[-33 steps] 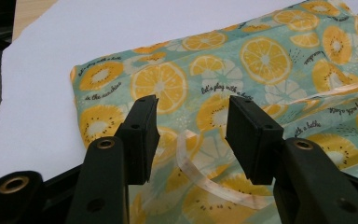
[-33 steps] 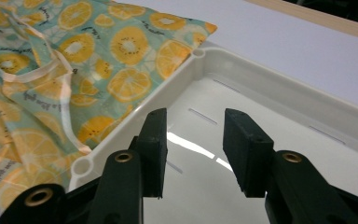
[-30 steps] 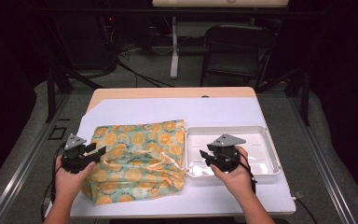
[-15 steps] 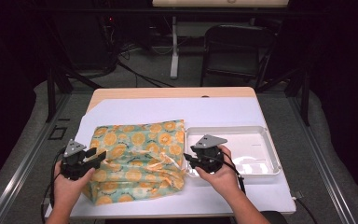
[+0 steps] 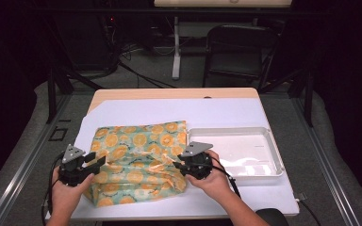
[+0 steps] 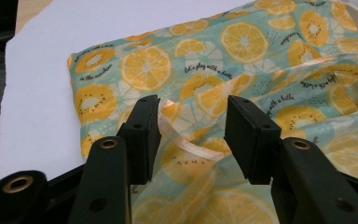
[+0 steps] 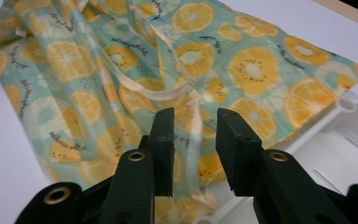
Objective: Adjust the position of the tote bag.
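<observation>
Two tools are held released at a fruit-print cloth bag [image 5: 139,162] on the desk [image 5: 179,110] beside a white tray [image 5: 273,155]: left tool [image 6: 191,135] astride a ribbon [image 6: 186,144], right tool [image 7: 195,140] likewise. Grasping step judged underway; closing on ribbon needed next.

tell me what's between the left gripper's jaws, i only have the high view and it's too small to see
Observer: The left gripper is open, and a pale peach ribbon lies across the gap between its jaws, on the fruit-print cloth.
Operator: and the right one, shut on anything
Observer: No. The right gripper is open too, with another strand of ribbon running down between its jaws.
Operator: how close is it to the tray
Observer: The white tray sits just beside that gripper, and the cloth's edge reaches the tray's rim.
</observation>
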